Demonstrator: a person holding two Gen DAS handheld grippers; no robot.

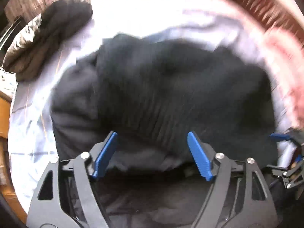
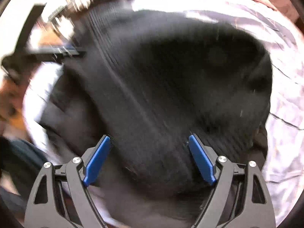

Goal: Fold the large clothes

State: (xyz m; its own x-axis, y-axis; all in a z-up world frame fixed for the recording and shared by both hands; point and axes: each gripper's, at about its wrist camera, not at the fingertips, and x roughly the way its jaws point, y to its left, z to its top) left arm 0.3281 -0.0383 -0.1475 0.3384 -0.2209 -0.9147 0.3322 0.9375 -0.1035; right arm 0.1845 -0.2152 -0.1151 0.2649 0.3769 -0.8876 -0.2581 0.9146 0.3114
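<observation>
A large black ribbed garment (image 1: 161, 95) lies bunched on a pale lilac sheet (image 1: 32, 125). It also fills the right wrist view (image 2: 161, 87). My left gripper (image 1: 152, 138) is open, its blue pads just above the garment's near edge, holding nothing. My right gripper (image 2: 150, 142) is open over the garment's ribbed part, holding nothing. The right gripper's blue fingertip (image 1: 279, 136) shows at the right edge of the left wrist view. Both views are motion-blurred.
A second dark garment (image 1: 47, 39) lies heaped at the far left of the sheet. A pink-brown blanket (image 1: 275, 38) runs along the far right. Wooden furniture (image 1: 4, 114) stands at the left edge. A blurred dark frame (image 2: 43, 53) shows at upper left.
</observation>
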